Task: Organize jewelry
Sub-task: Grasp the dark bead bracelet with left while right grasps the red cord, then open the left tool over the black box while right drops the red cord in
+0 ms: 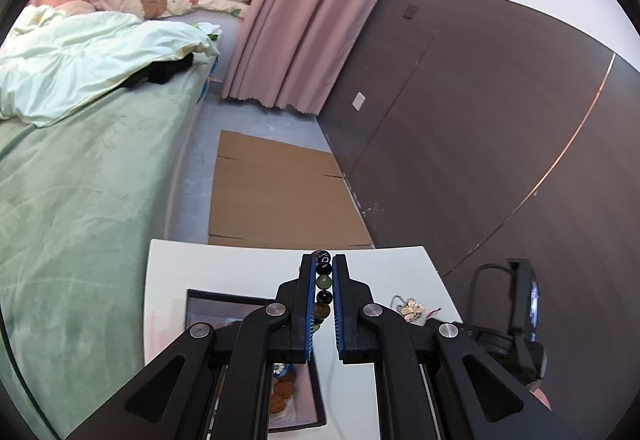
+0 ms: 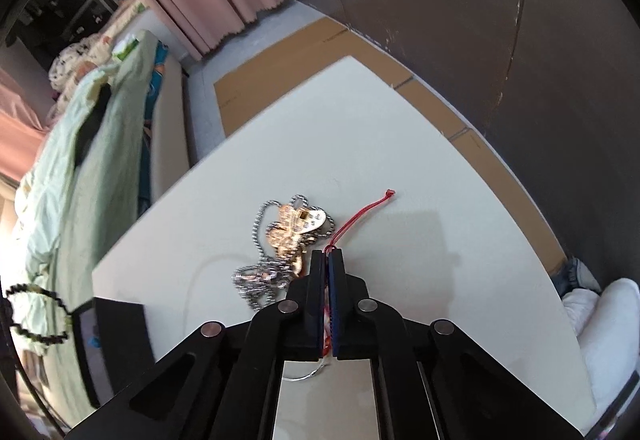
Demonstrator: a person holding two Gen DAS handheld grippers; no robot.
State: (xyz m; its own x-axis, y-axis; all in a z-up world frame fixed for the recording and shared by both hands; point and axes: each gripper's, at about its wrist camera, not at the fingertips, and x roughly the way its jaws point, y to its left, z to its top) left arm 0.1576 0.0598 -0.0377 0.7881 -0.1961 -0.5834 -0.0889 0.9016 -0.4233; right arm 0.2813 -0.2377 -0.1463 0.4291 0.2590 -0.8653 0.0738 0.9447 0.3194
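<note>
My left gripper (image 1: 323, 260) is shut on a beaded bracelet (image 1: 323, 282) of dark and green beads, held above the white table (image 1: 224, 268) and the open jewelry box (image 1: 304, 404) below it. The same bracelet shows at the far left of the right wrist view (image 2: 36, 314). My right gripper (image 2: 329, 254) is shut on a red cord (image 2: 360, 212) whose free end lies on the table (image 2: 400, 144). A gold flower pendant (image 2: 290, 230) on a silver chain (image 2: 258, 278) lies just left of the right fingertips; it also shows in the left wrist view (image 1: 412, 309).
A bed with green bedding (image 1: 80, 168) stands left of the table. Flat cardboard (image 1: 276, 192) lies on the floor beyond it. A dark wood wall (image 1: 500, 120) and pink curtain (image 1: 304, 16) are behind. The box's dark tray edge (image 2: 108, 344) sits at the table's left.
</note>
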